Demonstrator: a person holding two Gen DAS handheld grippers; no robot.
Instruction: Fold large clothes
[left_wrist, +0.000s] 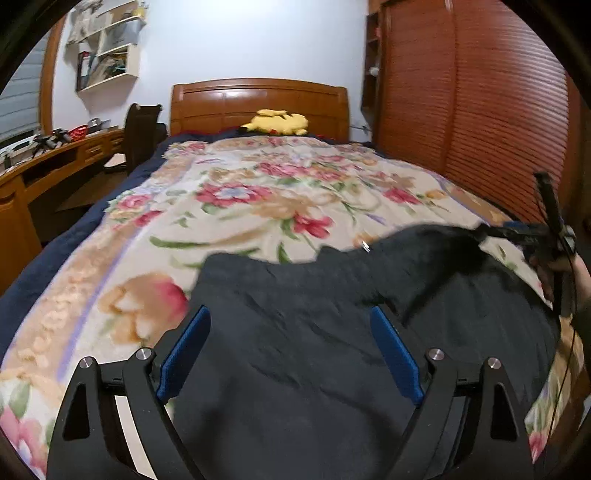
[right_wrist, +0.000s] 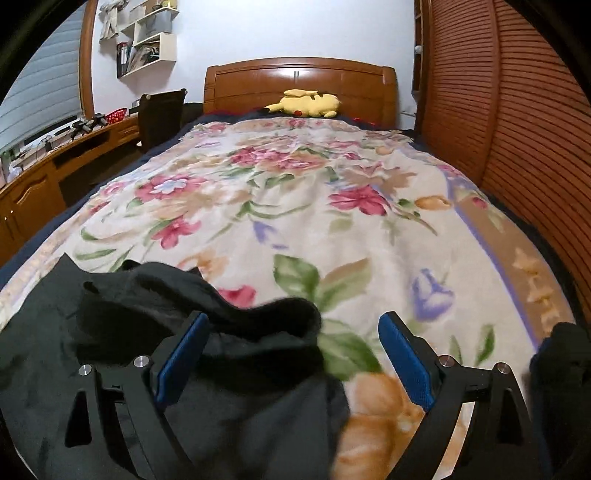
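A large black garment (left_wrist: 295, 369) lies spread on the flowered blanket (left_wrist: 240, 206) at the near end of the bed. My left gripper (left_wrist: 289, 314) hovers over its middle, jaws wide open, blue pads (left_wrist: 184, 354) clear of the cloth. In the right wrist view the garment's (right_wrist: 110, 350) rumpled right edge bulges up between the jaws of my right gripper (right_wrist: 292, 317), which is open with neither pad pressing on the cloth. In the left wrist view the right gripper (left_wrist: 517, 234) shows blurred at the garment's far right corner, held by a hand (left_wrist: 561, 273).
A yellow plush toy (right_wrist: 310, 103) lies by the wooden headboard (right_wrist: 299, 79). Slatted wooden wardrobe doors (right_wrist: 517, 129) run along the right side. A desk (left_wrist: 55, 162), a dark chair (left_wrist: 142, 133) and wall shelves (left_wrist: 107, 55) stand left. Dark cloth (right_wrist: 561, 354) shows at the right edge.
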